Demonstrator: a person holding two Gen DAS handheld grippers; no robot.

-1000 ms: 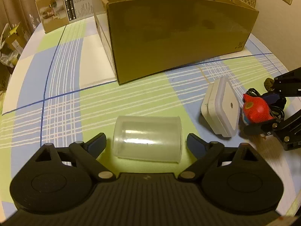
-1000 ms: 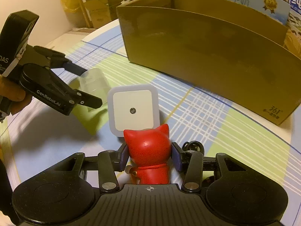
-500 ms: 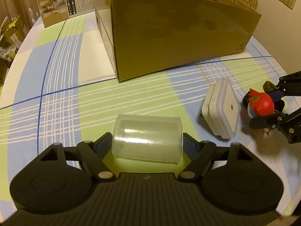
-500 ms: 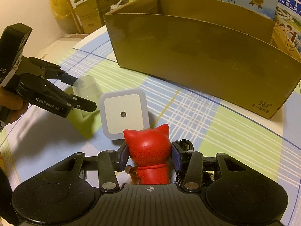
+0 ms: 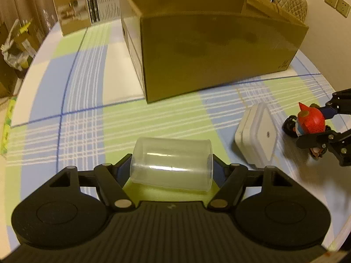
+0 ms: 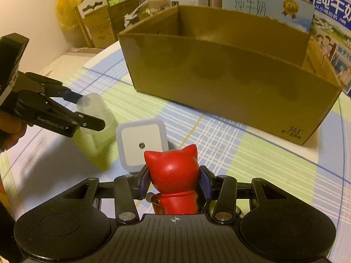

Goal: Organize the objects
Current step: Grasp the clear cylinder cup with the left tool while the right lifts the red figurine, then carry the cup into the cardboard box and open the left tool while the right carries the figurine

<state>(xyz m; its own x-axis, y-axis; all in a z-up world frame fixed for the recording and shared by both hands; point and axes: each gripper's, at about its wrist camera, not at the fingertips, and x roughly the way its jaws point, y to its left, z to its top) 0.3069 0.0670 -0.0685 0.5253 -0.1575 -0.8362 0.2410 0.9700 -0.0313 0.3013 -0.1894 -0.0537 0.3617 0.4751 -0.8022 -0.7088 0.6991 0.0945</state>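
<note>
The clear plastic cup (image 5: 172,164) lies on its side on the checked tablecloth (image 5: 76,118), near the front edge of the table, its mouth to the right and its base to the left. The left gripper (image 5: 172,172) straddles it end to end: its jaws are closing, with the blue pads right at the cup's base and rim, seemingly in contact. The cup looks thin-walled and very light, smooth and likely slippery, so I judge it will flex or pop out if squeezed hard. Held end to end, the stiff base and rolled rim take the load better than the soft middle wall would, so this is a sound place to hold, with light pressure only.

To the right, the right gripper (image 6: 174,182) is clamped on the red cat figurine (image 6: 173,171), pads pressed against both sides of its body below the head. The figurine looks hard and solid, heavier than the cup, with a glossy skin that may slide; the flat flanks are the good hold.

Between the two sits a white square night light (image 6: 141,144), propped at a tilt, untouched. The open cardboard box (image 5: 219,41) stands at the far side of the table, the likely place for all three, though its inside is only partly visible
</note>
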